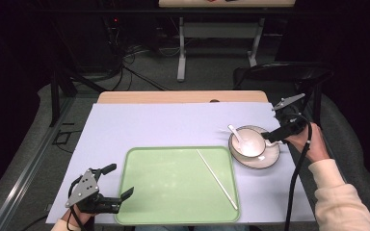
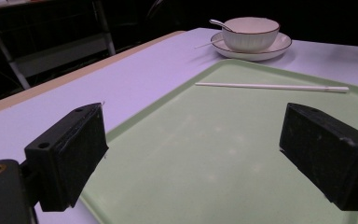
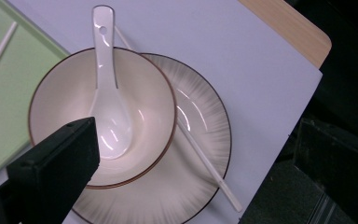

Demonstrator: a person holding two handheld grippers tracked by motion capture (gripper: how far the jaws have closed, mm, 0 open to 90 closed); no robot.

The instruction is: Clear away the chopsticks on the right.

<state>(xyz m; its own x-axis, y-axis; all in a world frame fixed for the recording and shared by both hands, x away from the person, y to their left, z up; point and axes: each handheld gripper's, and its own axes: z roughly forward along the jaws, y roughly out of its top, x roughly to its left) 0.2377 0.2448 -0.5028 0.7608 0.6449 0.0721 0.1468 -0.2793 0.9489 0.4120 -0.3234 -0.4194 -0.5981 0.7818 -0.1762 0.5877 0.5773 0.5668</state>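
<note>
1. Right gripper (image 1: 273,136) spread wide, straddling the bowl (image 3: 102,116) and plate (image 3: 200,140).
2. Under the bowl, a chopstick (image 3: 205,161) lying across the plate, far tip past the plate's rim near the table edge (image 3: 279,135).
3. Left gripper (image 1: 120,180) released, straddling the tray (image 2: 191,154) corner; second chopstick (image 2: 270,87) lying crosswise ahead.

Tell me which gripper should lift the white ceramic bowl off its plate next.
Right. The right gripper is open at the white ceramic bowl on its plate. The left gripper sits open at the green tray's far corner.
</note>
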